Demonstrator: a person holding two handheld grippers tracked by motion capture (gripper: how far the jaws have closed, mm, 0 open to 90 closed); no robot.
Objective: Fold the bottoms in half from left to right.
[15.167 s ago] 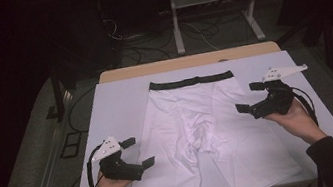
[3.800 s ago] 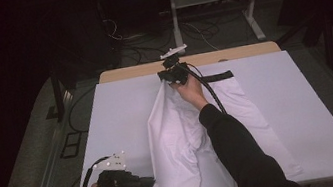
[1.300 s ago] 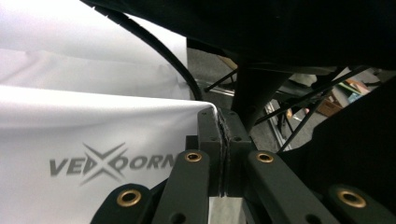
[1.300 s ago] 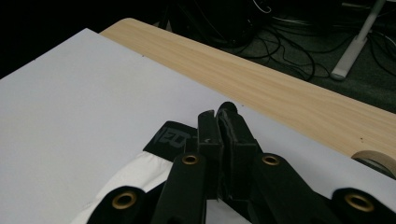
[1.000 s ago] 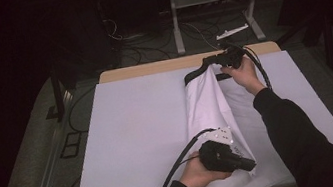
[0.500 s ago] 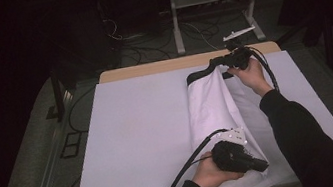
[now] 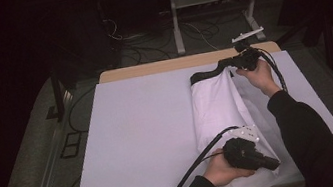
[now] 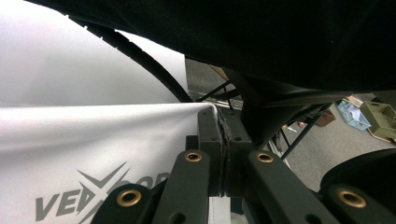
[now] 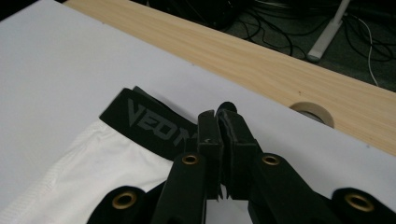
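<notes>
Two tools clamped on white shorts point(image 7: 218, 110), folded lengthwise, right-centre of desk point(image 7: 139, 128). My right tool point(image 7: 230, 62), upper right, jaws shut on black waistband point(image 9: 154, 123); my left tool point(image 7: 266, 162), lower right, jaws shut on leg hem point(image 8: 140, 121). Holding both ends keeps fold edge taut, aligned.

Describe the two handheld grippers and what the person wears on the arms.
Both the left gripper and the right gripper are black, each with a pale grey three-cornered plate on top and a black cable trailing off. Up close, the jaws are matte black on linkage arms with brass-coloured pivot rivets. Each hand, left hand and right hand, comes out of a long black sleeve.
</notes>
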